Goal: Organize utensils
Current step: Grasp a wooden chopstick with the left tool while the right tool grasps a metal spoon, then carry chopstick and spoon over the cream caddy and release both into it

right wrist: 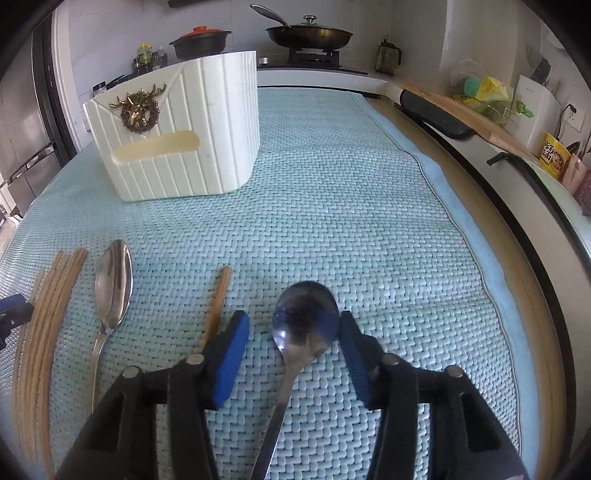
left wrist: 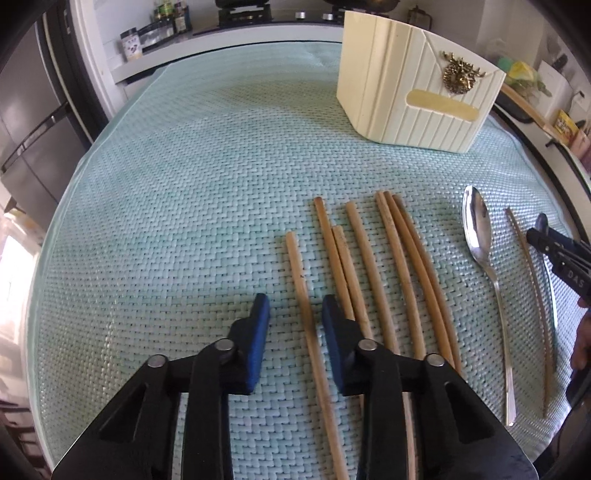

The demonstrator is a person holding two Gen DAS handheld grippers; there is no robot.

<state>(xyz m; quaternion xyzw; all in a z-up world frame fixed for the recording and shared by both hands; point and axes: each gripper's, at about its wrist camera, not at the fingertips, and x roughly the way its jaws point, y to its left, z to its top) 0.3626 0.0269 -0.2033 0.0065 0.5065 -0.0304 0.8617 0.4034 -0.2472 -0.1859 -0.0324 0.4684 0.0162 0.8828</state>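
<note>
Several wooden chopsticks (left wrist: 369,273) lie side by side on the woven mat. My left gripper (left wrist: 295,314) is open, its blue pads either side of the leftmost chopstick (left wrist: 301,291). A metal spoon (left wrist: 480,236) and a lone chopstick (left wrist: 532,291) lie further right. My right gripper (right wrist: 293,328) is open around the bowl of a second spoon (right wrist: 304,321); the right pad touches or nearly touches it. The cream utensil holder (right wrist: 184,147) with a gold deer emblem stands upright at the back; it also shows in the left wrist view (left wrist: 413,92).
The pale green woven mat (right wrist: 351,184) covers the table. In the right wrist view the first spoon (right wrist: 112,284), the lone chopstick (right wrist: 218,302) and the chopstick bundle (right wrist: 44,314) lie to the left. A counter with pans (right wrist: 306,35) and jars runs behind.
</note>
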